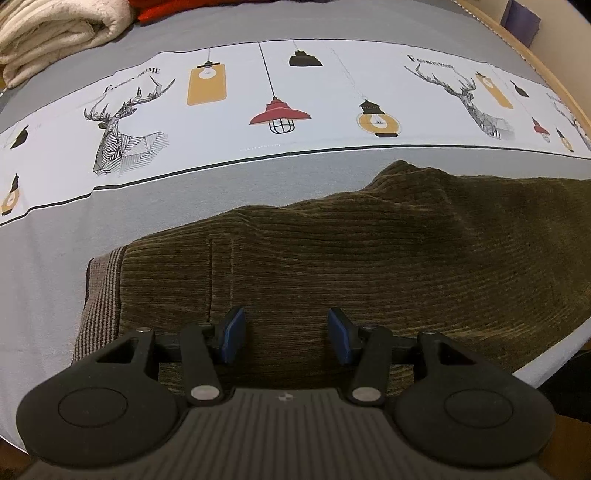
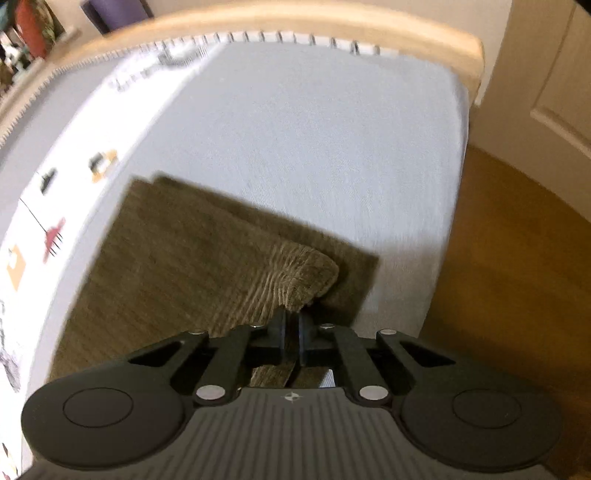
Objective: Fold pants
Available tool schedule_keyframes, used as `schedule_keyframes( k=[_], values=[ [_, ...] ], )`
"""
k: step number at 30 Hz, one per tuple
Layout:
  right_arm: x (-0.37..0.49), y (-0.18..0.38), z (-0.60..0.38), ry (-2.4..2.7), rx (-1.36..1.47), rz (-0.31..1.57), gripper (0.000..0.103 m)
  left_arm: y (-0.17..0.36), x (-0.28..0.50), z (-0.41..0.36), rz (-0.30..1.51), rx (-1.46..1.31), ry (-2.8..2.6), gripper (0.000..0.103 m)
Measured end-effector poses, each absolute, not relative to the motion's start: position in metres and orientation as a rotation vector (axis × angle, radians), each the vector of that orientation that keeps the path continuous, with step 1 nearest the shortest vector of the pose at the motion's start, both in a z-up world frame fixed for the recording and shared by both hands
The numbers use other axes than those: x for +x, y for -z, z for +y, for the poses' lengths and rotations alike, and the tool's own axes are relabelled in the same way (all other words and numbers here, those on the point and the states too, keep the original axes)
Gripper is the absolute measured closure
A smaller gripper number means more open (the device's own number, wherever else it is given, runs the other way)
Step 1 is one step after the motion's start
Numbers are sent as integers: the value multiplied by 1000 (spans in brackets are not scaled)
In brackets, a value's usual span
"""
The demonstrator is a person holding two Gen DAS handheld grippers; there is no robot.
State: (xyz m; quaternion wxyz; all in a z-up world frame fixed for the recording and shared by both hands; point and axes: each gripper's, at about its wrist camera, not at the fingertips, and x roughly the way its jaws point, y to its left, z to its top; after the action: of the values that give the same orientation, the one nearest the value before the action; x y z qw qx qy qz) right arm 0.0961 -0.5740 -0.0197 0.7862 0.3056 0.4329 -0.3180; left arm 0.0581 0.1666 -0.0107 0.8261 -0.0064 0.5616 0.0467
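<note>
Olive-brown corduroy pants (image 1: 369,258) lie flat on the bed, with the striped waistband (image 1: 101,295) at the left. My left gripper (image 1: 286,332) hovers just over the fabric near the waist end. It is open, its blue pads (image 1: 232,332) are well apart, and nothing is pinched between them. In the right wrist view the pants (image 2: 177,258) run toward the bed's right side. My right gripper (image 2: 291,325) is shut on a corner of the cloth, and a raised fold (image 2: 303,273) bunches up just beyond the pads.
The grey bed sheet has a white printed band (image 1: 221,110) of deer and lamps beyond the pants. A folded cream blanket (image 1: 55,33) lies at the far left. The wooden bed frame (image 2: 258,18), the floor (image 2: 517,258) and a door (image 2: 554,74) lie to the right.
</note>
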Motion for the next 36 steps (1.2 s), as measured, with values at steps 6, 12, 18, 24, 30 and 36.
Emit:
schedule_keyframes(
  k=[6, 12, 18, 24, 30, 36],
  values=[
    [88, 27, -587, 787, 734, 939, 98, 6, 50, 199, 1180, -59, -169, 48],
    [99, 11, -567, 848, 581, 913, 91, -8, 30, 277, 1121, -246, -394, 48],
    [109, -6, -539, 749, 492, 831, 82, 4, 13, 329, 1169, -442, -490, 42],
    [135, 17, -510, 451, 574, 991, 74, 11, 22, 312, 1227, -331, -374, 78],
    [142, 36, -496, 408, 493, 1111, 74, -20, -2, 286, 1162, -169, -330, 84],
    [141, 60, -510, 521, 428, 1253, 74, 23, 7, 249, 1327, 267, -278, 58]
  ],
)
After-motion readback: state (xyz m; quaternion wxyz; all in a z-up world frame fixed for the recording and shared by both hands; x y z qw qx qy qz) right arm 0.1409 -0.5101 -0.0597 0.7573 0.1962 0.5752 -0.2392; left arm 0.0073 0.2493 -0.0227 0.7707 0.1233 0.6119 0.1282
